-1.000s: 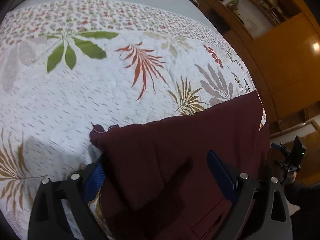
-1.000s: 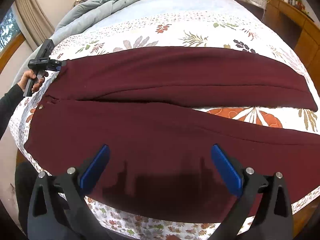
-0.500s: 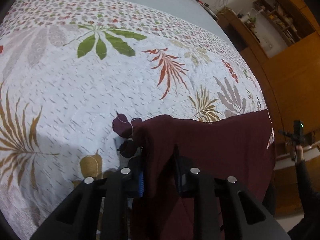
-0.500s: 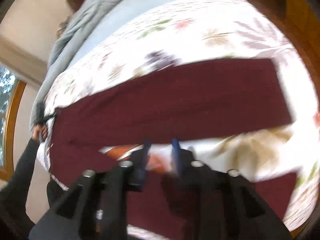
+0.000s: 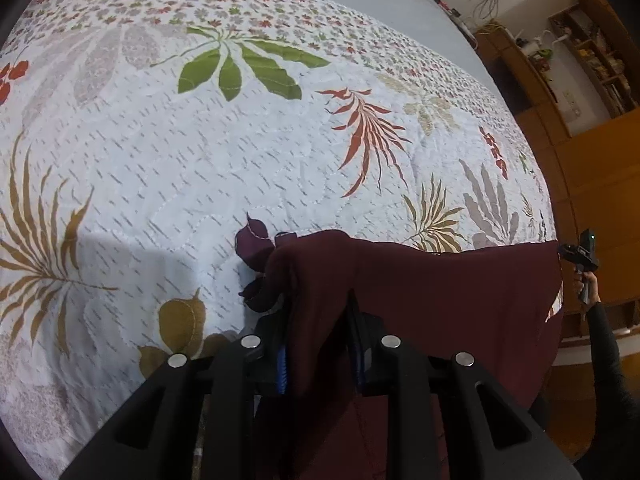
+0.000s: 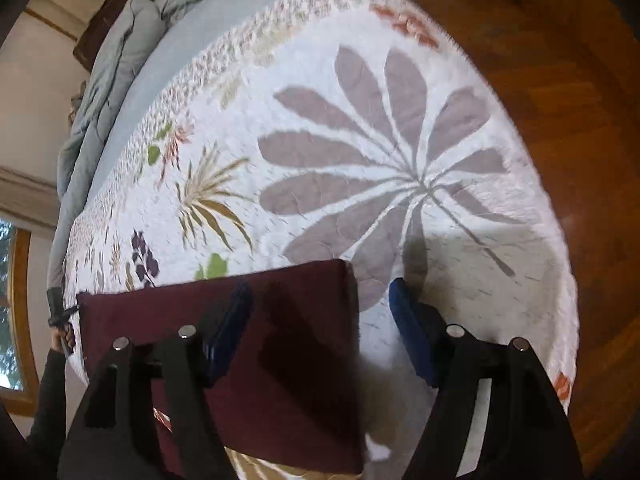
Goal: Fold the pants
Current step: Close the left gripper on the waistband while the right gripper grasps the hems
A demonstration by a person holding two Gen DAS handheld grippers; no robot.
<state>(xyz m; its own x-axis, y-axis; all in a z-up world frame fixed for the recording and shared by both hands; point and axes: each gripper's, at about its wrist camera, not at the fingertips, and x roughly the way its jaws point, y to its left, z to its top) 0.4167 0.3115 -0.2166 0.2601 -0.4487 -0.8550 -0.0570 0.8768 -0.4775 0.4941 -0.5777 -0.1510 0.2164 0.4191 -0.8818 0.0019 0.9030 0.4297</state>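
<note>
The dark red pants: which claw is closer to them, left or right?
Left. The left claw is shut on the pants, pinching a bunch of fabric. The right claw is open above the pants' far end, holding nothing.

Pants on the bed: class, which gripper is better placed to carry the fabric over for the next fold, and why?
Left. The left gripper is shut on a bunch of the pants, lifted off the quilt. The right gripper is open over the pants' end, holding nothing.

Maroon pants (image 5: 432, 292) lie on the bed (image 5: 200, 168) along its near edge, waistband end bunched and lifted.
</note>
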